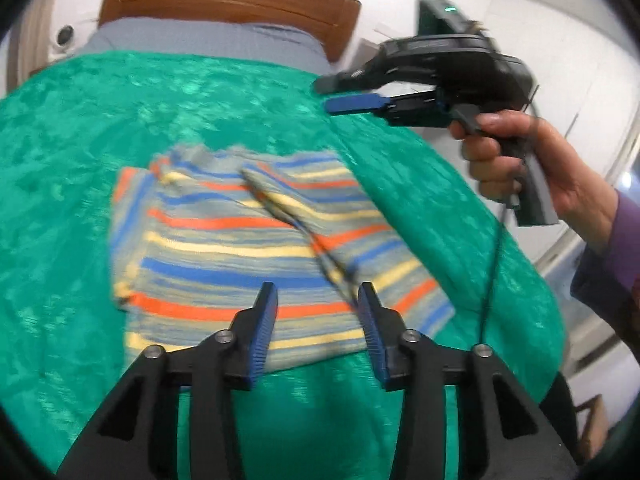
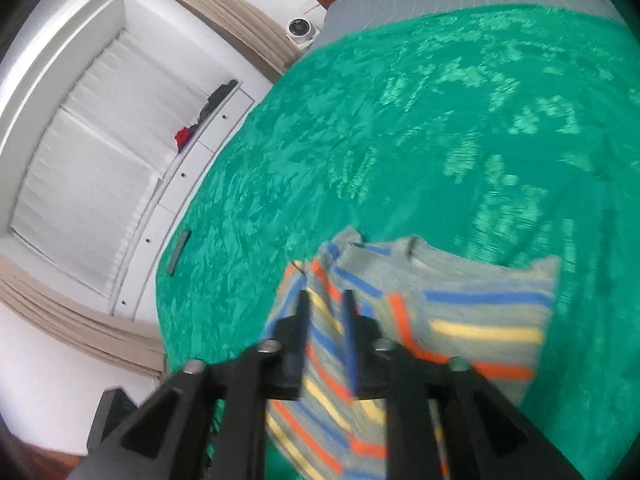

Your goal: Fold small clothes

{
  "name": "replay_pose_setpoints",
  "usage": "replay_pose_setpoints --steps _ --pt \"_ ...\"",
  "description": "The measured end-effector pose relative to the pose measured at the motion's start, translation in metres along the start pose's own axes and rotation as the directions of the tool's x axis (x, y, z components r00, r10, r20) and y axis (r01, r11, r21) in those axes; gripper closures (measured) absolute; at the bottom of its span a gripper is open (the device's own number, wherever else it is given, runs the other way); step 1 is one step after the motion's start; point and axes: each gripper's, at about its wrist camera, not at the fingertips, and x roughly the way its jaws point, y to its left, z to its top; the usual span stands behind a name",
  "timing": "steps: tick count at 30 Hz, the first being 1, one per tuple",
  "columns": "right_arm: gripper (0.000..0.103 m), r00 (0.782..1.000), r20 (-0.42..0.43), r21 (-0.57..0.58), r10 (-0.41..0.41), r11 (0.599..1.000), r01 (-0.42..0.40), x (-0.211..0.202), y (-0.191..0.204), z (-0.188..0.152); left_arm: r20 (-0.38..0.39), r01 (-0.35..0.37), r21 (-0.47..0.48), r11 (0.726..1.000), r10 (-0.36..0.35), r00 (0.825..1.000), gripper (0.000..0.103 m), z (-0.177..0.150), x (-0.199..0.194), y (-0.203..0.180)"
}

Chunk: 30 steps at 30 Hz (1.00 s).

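Grippers both parted, empty: left gripper (image 1: 318, 292) above striped garment (image 1: 256, 240); right gripper (image 1: 340, 94) raised clear over green bedspread (image 1: 80, 160).

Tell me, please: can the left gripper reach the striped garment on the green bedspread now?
Probably yes. The left gripper hangs open right above the striped garment, which lies flat on the green bedspread. The right gripper is off to the side, so nothing blocks it.

Left hand-held gripper (image 1: 318, 292) points downward, blue-padded jaws apart with nothing between them. Right hand-held gripper (image 1: 332, 94) is raised and turned sideways, jaws slightly parted, nothing gripped. Right hand (image 1: 516, 160) wraps its handle, purple sleeve (image 1: 624, 240) at the wrist.
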Motion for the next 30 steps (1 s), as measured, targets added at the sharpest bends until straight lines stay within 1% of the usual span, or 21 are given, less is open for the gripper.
replay_pose_setpoints --steps 2,3,4,5,6,8,11,12,14,15,16,17,18,19,20,21,22,25,27,29,30 --pt "0.068 0.999 -0.016 -0.022 -0.038 0.999 0.038 -0.023 -0.004 -0.013 -0.029 0.047 -0.026 0.999 -0.048 0.998 0.057 -0.002 0.01 -0.007" --pt "0.065 0.998 -0.029 -0.039 -0.063 0.997 0.061 -0.029 -0.005 -0.017 -0.052 0.077 -0.046 0.996 -0.08 0.995 0.051 -0.003 0.019 -0.012" --pt "0.059 0.992 -0.055 -0.07 -0.115 0.991 0.111 -0.034 -0.006 -0.023 -0.071 0.101 -0.063 0.993 -0.106 0.992 0.043 -0.005 0.029 -0.018" --pt "0.057 0.983 -0.078 -0.099 -0.166 0.982 0.158 -0.033 -0.005 -0.028 -0.088 0.108 -0.068 0.992 -0.114 0.99 0.039 -0.006 0.038 -0.025" --pt "0.056 0.975 -0.098 -0.124 -0.201 0.974 0.189 -0.031 -0.004 -0.031 -0.099 0.088 -0.067 0.994 -0.095 0.991 0.036 -0.01 0.042 -0.031" --pt "0.056 0.961 -0.15 -0.16 -0.231 0.965 0.207 -0.018 0.0 -0.038 -0.136 0.035 -0.093 0.995 -0.047 0.99 0.036 -0.018 0.057 -0.04" --pt "0.056 0.952 -0.189 -0.172 -0.242 0.962 0.21 0.01 0.009 -0.039 -0.128 0.02 -0.161 0.987 -0.041 0.991 0.036 -0.027 0.058 -0.043" --pt "0.056 0.946 -0.203 -0.173 -0.251 0.961 0.218 0.027 0.013 -0.037 -0.123 0.014 -0.172 0.985 -0.035 0.992 0.037 -0.028 0.057 -0.045" --pt "0.056 0.932 -0.229 -0.176 -0.279 0.954 0.243 0.057 0.02 -0.033 -0.121 -0.005 -0.191 0.982 -0.019 0.992 0.047 -0.028 0.059 -0.045" --pt "0.056 0.924 -0.24 -0.184 -0.297 0.949 0.257 0.069 0.022 -0.032 -0.124 -0.007 -0.2 0.98 -0.018 0.992 0.058 -0.028 0.062 -0.043" --pt "0.055 0.912 -0.254 -0.196 -0.323 0.94 0.278 0.082 0.023 -0.03 -0.13 -0.015 -0.207 0.978 -0.013 0.991 0.069 -0.029 0.066 -0.042" --pt "0.055 0.887 -0.279 -0.216 -0.368 0.924 0.315 0.098 0.022 -0.029 -0.134 -0.02 -0.21 0.978 -0.008 0.991 0.072 -0.03 0.067 -0.042" --pt "0.056 0.87 -0.29 -0.227 -0.399 0.912 0.342 0.106 0.02 -0.029 -0.136 -0.022 -0.209 0.978 -0.006 0.991 0.074 -0.031 0.068 -0.043" --pt "0.06 0.857 -0.294 -0.232 -0.422 0.902 0.364 0.111 0.018 -0.028 -0.134 -0.025 -0.204 0.979 -0.003 0.991 0.078 -0.031 0.068 -0.044" --pt "0.067 0.846 -0.296 -0.223 -0.444 0.893 0.39 0.112 0.014 -0.026 -0.138 -0.028 -0.196 0.98 0.001 0.99 0.081 -0.031 0.068 -0.046" --pt "0.083 0.846 -0.295 -0.208 -0.445 0.894 0.398 0.109 0.012 -0.024 -0.142 -0.027 -0.191 0.981 0.0 0.99 0.087 -0.032 0.068 -0.048" --pt "0.092 0.854 -0.295 -0.182 -0.428 0.903 0.39 0.104 0.009 -0.023 -0.144 -0.023 -0.189 0.982 -0.004 0.99 0.093 -0.032 0.068 -0.05" --pt "0.093 0.87 -0.278 -0.14 -0.407 0.913 0.383 0.085 0.003 -0.02 -0.146 -0.037 -0.17 0.985 0.012 0.989 0.097 -0.031 0.063 -0.056" --pt "0.094 0.886 -0.257 -0.108 -0.385 0.923 0.37 0.07 0.001 -0.018 -0.137 -0.05 -0.146 0.988 0.03 0.99 0.097 -0.026 0.059 -0.059" --pt "0.094 0.911 -0.231 -0.066 -0.341 0.94 0.334 0.053 0.001 -0.015 -0.12 -0.052 -0.129 0.99 0.037 0.992 0.098 -0.02 0.05 -0.061" --pt "0.094 0.929 -0.21 -0.042 -0.304 0.952 0.302 0.044 0.001 -0.013 -0.112 -0.054 -0.123 0.991 0.04 0.993 0.098 -0.016 0.045 -0.061"
